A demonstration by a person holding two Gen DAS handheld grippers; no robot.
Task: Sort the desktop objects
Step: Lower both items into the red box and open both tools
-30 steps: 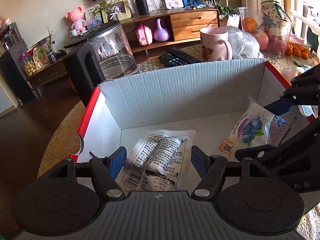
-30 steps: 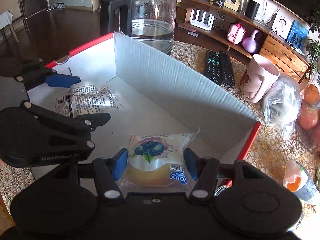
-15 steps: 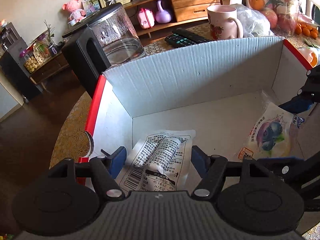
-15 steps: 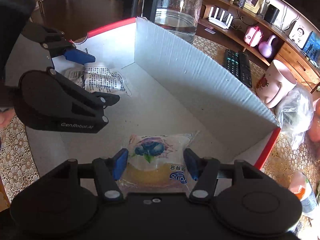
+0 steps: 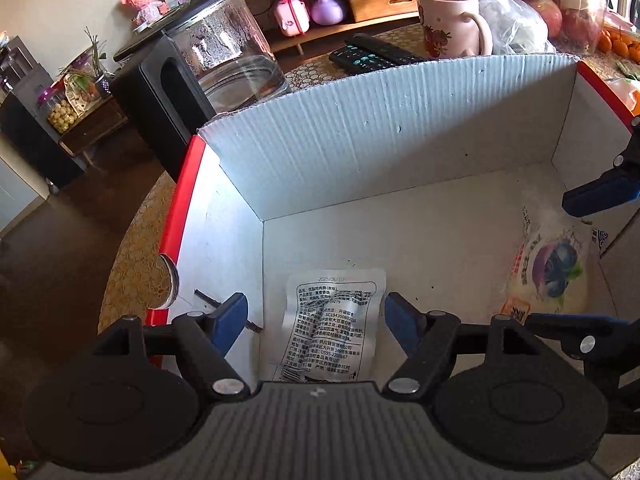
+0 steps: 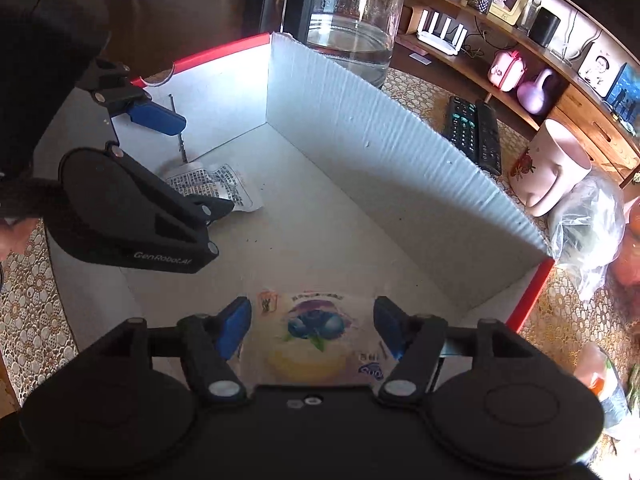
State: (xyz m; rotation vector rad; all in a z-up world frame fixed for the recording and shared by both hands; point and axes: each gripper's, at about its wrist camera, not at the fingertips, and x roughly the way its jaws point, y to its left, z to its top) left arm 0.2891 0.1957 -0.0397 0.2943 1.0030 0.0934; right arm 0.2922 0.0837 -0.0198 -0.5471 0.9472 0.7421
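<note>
Inside the white cardboard box (image 5: 400, 128) with red edges, two packets are seen lying flat on the floor. The left gripper (image 5: 316, 316) is held over the printed silver packet (image 5: 334, 320); its jaws have just been opening and stand clear of it. The right gripper (image 6: 312, 328) straddles the blueberry snack packet (image 6: 316, 332), jaws likewise just opened, nothing gripped.

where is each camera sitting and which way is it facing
Left wrist: on the left gripper, looking down at the silver packet in the box; its blue fingers show.
Right wrist: on the right gripper, over the blueberry packet; a dark sleeve shows.
Shared: box, both packets, pink mug, each other's gripper.
</note>
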